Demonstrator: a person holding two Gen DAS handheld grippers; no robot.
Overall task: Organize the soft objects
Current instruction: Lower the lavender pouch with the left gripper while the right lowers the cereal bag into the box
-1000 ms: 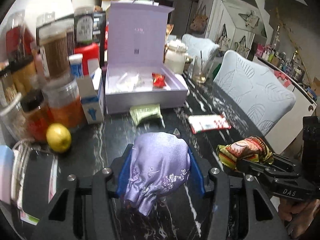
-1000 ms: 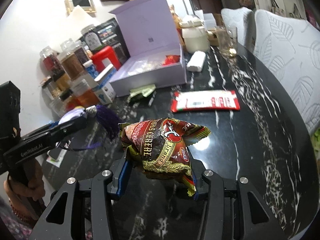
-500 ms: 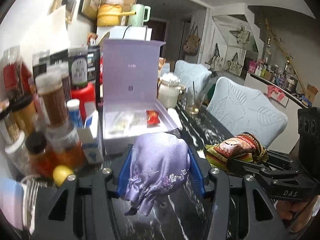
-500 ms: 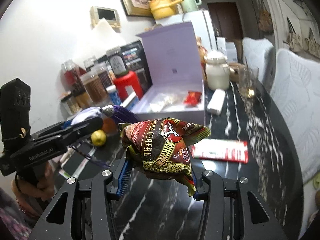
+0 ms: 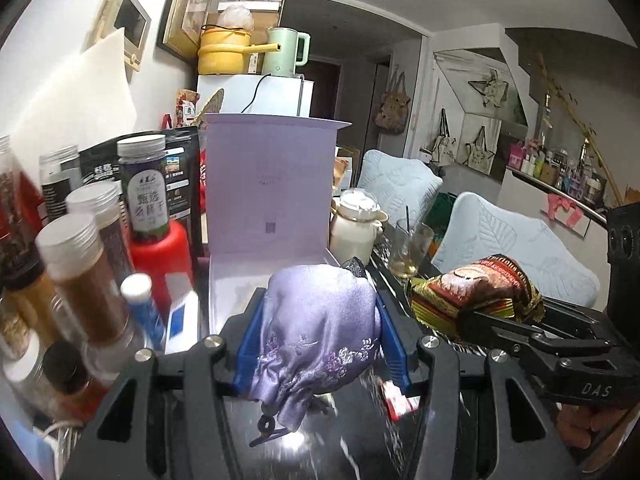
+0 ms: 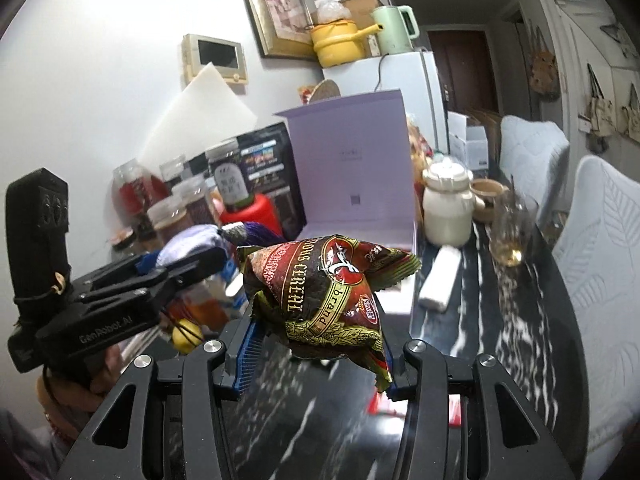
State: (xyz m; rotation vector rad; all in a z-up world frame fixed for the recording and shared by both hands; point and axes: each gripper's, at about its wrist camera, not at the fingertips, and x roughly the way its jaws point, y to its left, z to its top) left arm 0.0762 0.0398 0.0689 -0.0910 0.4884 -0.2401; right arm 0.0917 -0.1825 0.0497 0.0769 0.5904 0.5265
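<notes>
A lilac embroidered pouch [image 5: 320, 320] is clamped between the blue pads of the left gripper [image 5: 322, 332], held above the dark marbled table [image 6: 500, 340]; its drawstring end is lost in blur. A crumpled cereal packet [image 6: 332, 296] is gripped by the right gripper [image 6: 320, 356], its lower corner covering one pad. The open lavender box [image 5: 268, 188] behind is largely hidden; its contents cannot be seen. Jars [image 5: 80, 272] at left are smeared.

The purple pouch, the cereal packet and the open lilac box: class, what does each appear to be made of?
Purple pouch: probably satin fabric; soft sheen, embroidered flowers. Cereal packet: likely glossy plastic film; crinkles, serrated edge. Lilac box: apparently matte cardboard; stiff, flat lid.
</notes>
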